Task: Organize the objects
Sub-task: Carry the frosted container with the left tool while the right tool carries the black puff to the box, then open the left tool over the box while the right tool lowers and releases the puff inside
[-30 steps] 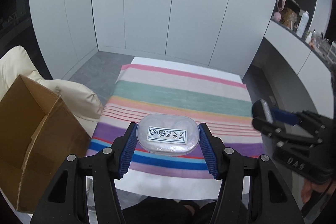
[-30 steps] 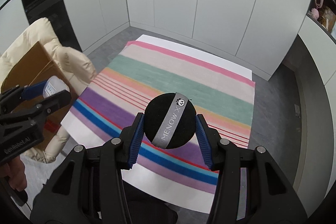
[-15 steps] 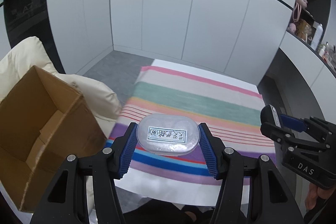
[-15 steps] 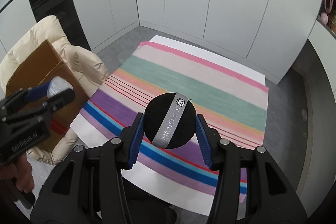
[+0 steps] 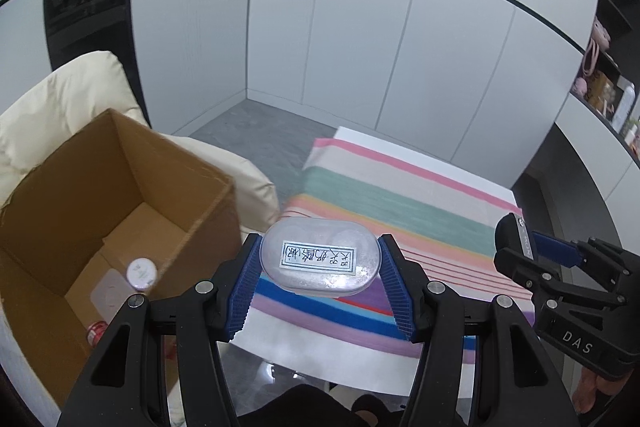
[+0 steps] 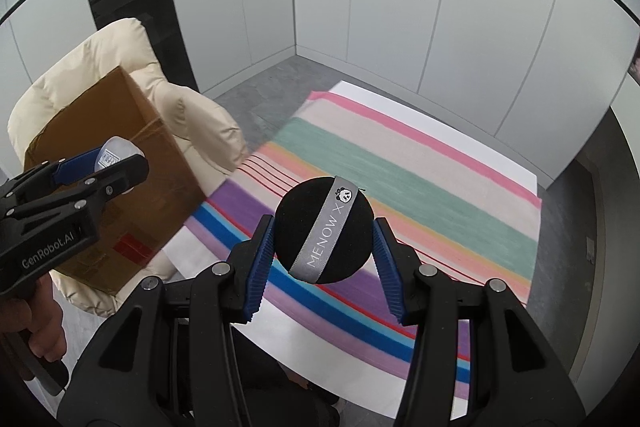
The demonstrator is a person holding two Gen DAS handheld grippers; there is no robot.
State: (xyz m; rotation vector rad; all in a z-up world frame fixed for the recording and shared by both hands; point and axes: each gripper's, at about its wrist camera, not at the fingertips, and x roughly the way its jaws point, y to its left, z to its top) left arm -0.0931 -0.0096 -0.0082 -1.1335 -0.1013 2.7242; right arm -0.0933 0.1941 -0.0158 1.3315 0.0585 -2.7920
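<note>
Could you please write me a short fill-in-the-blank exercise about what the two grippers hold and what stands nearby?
1. The left gripper is shut on a clear oval ____ with a handwritten label.
2. The right gripper grips a black puff crossed by a ____ ribbon printed MENOW.
3. The open cardboard box rests on a ____-coloured padded chair.
4. The table cloth has a pattern of coloured ____.

Missing words: case; grey; cream; stripes
</note>
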